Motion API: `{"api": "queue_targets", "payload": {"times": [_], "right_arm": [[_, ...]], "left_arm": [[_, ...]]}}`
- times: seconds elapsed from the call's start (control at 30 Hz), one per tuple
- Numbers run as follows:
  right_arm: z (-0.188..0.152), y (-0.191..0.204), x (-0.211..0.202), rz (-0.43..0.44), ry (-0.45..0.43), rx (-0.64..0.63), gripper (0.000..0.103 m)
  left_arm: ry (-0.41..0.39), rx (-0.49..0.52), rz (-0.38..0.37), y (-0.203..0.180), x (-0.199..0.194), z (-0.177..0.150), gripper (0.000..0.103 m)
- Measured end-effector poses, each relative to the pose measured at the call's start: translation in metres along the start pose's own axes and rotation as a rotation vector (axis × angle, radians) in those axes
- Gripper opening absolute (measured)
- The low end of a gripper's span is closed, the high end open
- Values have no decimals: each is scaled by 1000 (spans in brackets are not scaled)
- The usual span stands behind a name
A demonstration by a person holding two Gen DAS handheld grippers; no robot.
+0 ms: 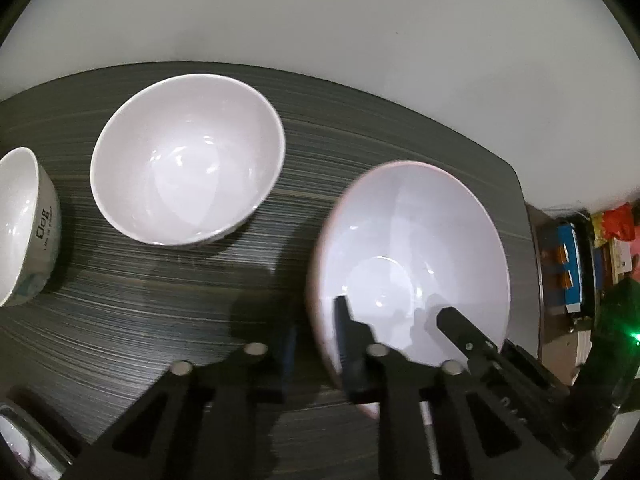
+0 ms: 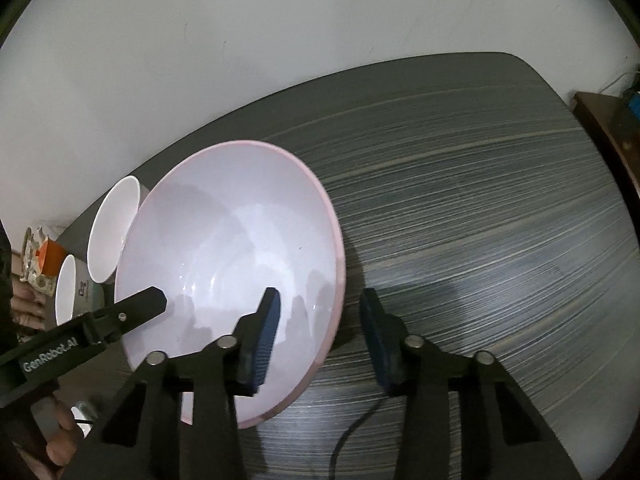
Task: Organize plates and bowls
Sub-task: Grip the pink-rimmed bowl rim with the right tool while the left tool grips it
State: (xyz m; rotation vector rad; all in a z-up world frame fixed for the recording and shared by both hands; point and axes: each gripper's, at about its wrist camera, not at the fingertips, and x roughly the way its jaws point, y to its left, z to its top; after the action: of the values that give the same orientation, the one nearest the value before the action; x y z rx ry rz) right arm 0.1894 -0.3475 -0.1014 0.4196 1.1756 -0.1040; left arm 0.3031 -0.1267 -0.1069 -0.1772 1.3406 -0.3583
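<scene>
Both grippers (image 1: 316,344) (image 2: 320,320) straddle pink-rimmed bowl's (image 2: 240,240) opposite rims.

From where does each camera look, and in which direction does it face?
Left wrist: sits on the left gripper, facing across the table at three bowls; its fingers straddle the pink-rimmed bowl's rim.
Right wrist: sits on the right gripper, facing the same bowl; its fingers straddle the rim too.
Shared: that bowl, the table, each other's gripper.

Black left gripper (image 1: 316,344); blue ribbed pads (image 2: 267,338); "GenRobot.AI" lettering; silver screws.
</scene>
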Motion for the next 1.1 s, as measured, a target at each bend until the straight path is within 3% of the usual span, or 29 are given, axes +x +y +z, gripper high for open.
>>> {"api": "queue_targets", "payload": {"times": [0.13,0.63,1.1], "right_arm": [[-7,4,-4,-5,-3,-31,21],[-44,35,-55,40,-49,-47,21],[-142,76,-102,88,-20,-92,21]], "left_arm": [[-9,18,9,-4,-4,-7,14],[-79,5,-1,14,-88,-62,14],[-58,-21,40,50,-141,-166,14]]}}
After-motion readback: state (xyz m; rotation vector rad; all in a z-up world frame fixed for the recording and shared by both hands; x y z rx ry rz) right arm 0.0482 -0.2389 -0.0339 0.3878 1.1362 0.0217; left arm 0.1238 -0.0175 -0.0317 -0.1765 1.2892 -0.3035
